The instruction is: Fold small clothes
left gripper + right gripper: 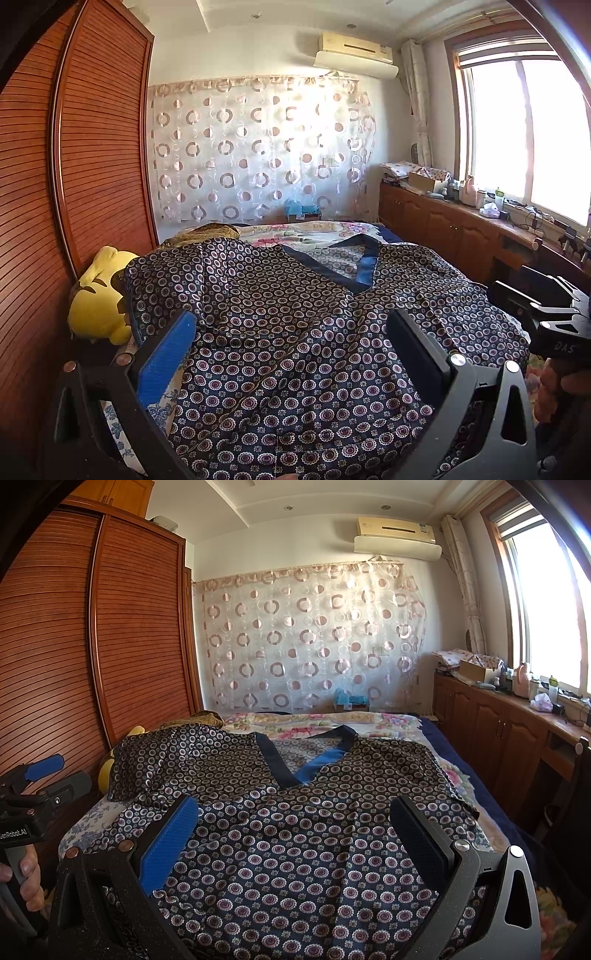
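Both pairs of fingers gape wide, holding nothing: left gripper and right gripper hang over the near hem of the patterned top; it lies spread front-up on the bed, neckline on its far side; folding looks not yet begun; next, each gripper should probably pinch a hem corner; beyond the top, a yellow plush toy.

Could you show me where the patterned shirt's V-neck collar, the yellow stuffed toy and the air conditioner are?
V-neck collar (pixel 308 766): right wrist view, on the blue band near the V's tip.
Yellow stuffed toy (pixel 98 295): left wrist view, on its rounded yellow body beside the wardrobe.
Air conditioner (pixel 395 528): right wrist view, on its cream front panel.
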